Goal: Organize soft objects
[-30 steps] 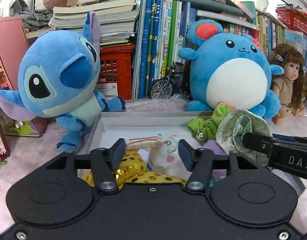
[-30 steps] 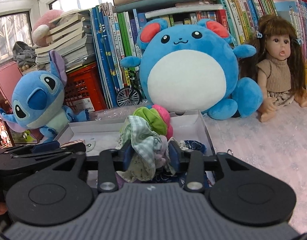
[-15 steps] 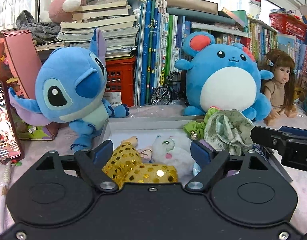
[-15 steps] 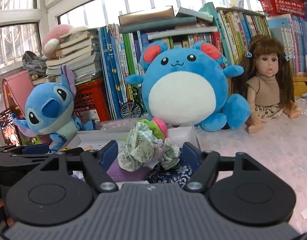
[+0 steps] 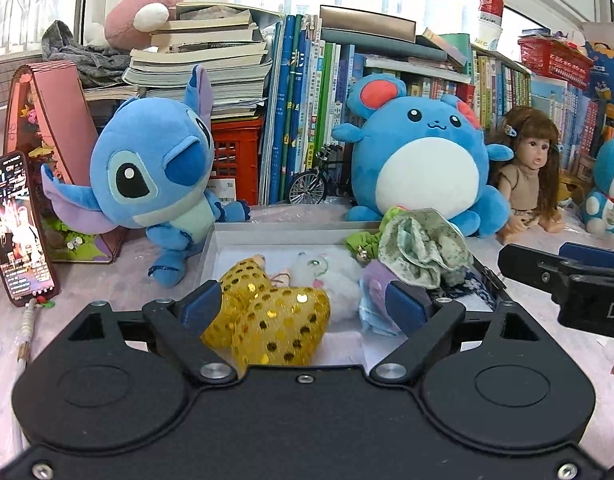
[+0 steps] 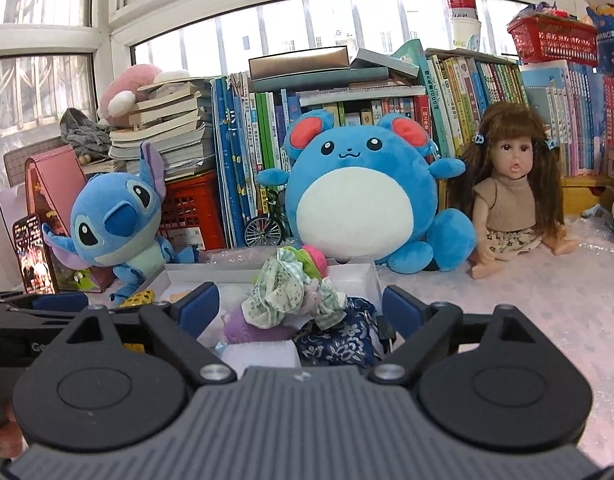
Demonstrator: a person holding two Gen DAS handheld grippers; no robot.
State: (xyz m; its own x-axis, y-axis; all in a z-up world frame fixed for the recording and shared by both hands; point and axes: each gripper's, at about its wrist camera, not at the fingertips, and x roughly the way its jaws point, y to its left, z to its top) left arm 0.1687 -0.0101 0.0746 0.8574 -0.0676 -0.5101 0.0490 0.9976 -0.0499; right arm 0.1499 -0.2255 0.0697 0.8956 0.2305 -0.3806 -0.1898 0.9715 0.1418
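Note:
A shallow white box (image 5: 275, 237) (image 6: 359, 276) sits on the pink table and holds soft things. In it lie a gold sequin toy (image 5: 275, 318), a small white plush (image 5: 327, 276), a green patterned scrunchie (image 5: 423, 248) (image 6: 283, 296) on a pile with a purple one (image 5: 373, 286) (image 6: 247, 326), and a blue floral cloth (image 6: 339, 340). My left gripper (image 5: 305, 306) is open and empty, just short of the box above the gold toy. My right gripper (image 6: 299, 308) is open and empty, in front of the scrunchie pile; it also shows in the left wrist view (image 5: 563, 276).
Behind the box stand a Stitch plush (image 5: 151, 184), a round blue mouse plush (image 5: 419, 168), a doll (image 5: 527, 176), a toy bicycle (image 5: 311, 184), a red crate (image 5: 235, 156) and rows of books (image 5: 307, 112). A phone (image 5: 21, 228) leans at the left.
Both grippers opened and drew back from the box. The right one let go of the green patterned scrunchie, which now rests on the pile.

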